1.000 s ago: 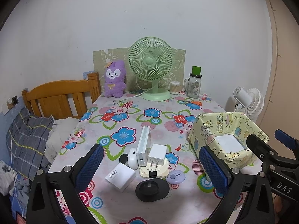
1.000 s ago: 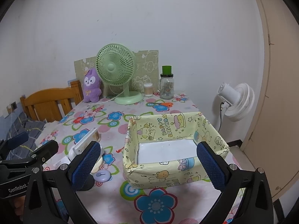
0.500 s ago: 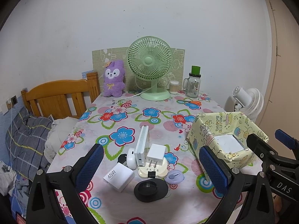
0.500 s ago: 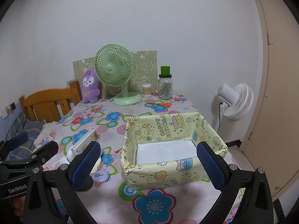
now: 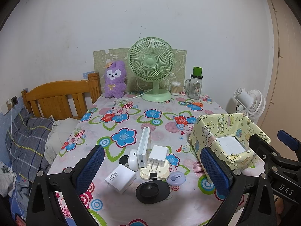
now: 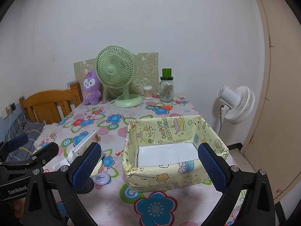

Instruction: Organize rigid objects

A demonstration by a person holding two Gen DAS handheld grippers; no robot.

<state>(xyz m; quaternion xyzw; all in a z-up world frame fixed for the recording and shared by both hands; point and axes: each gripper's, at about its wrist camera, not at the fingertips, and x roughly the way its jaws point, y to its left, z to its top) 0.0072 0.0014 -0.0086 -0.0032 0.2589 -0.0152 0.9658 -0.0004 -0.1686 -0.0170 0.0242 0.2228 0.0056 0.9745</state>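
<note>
both tongs spread wide, nothing held. left gripper (image 5: 152,166) hovers over the near edge of the table (image 5: 131,116), aimed at the gadget cluster; right gripper (image 6: 150,164) frames the yellow paper box (image 6: 175,180), which sits on the right side with nothing in it that i can see.

cluster at near centre: 45w charger (image 5: 120,178) nearest left, black round disc (image 5: 152,189) nearest, purple oval gadget (image 5: 176,178) to its right, white plug adapter (image 5: 157,153) lying on a cream round base (image 5: 154,172), white flat case (image 5: 143,146) standing on edge, small white pod (image 5: 133,159) touching it on the left.

handling guess: all hard plastic, light, smooth so a bit slippery. the charger is blocky, so pinch its flat opposite faces. the case looks tippy, so take it across the thin sides. the disc is low, so grab across the rim. the box wall looks thin, so drop items in without pressing on it.
</note>
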